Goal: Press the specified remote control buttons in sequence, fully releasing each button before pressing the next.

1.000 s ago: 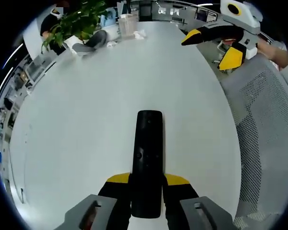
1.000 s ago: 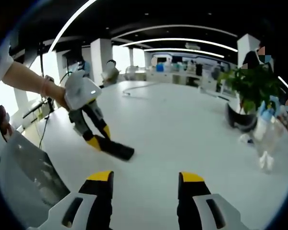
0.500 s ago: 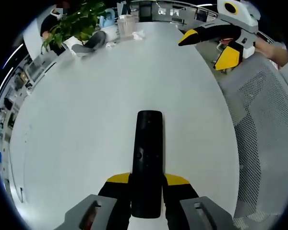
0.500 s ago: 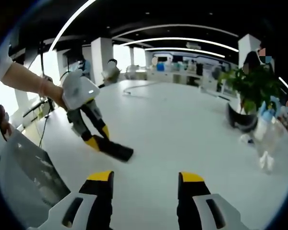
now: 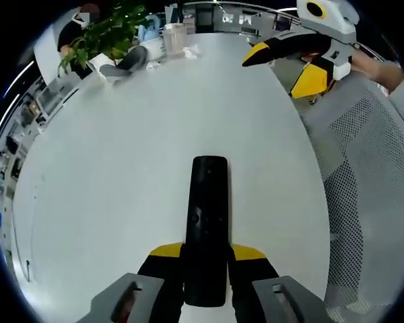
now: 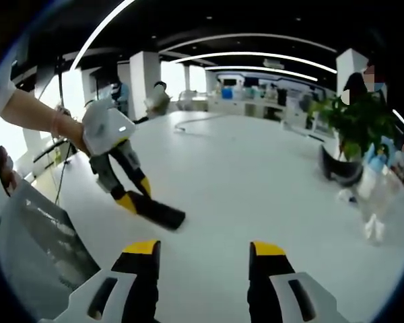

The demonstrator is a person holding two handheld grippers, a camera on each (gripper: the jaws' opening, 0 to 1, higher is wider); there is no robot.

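A long black remote control [image 5: 206,222] lies lengthwise on the white table [image 5: 135,155], its near end clamped between the yellow-tipped jaws of my left gripper [image 5: 207,254]. In the right gripper view the same remote [image 6: 158,212] pokes out from the left gripper [image 6: 131,198], held by a hand at the left. My right gripper [image 6: 205,250] hovers above the table with its jaws wide apart and nothing between them. In the left gripper view that right gripper [image 5: 286,64] hangs at the upper right, away from the remote.
A grey mesh chair back [image 5: 370,188] stands along the table's right edge. A potted plant [image 5: 104,37], a dark pot [image 6: 337,168] and clear cups [image 5: 175,33] sit at the far end. A thin cable [image 6: 188,124] lies on the table farther off.
In the left gripper view the right gripper has drifted slightly left and up. The remote stays put in the left jaws.
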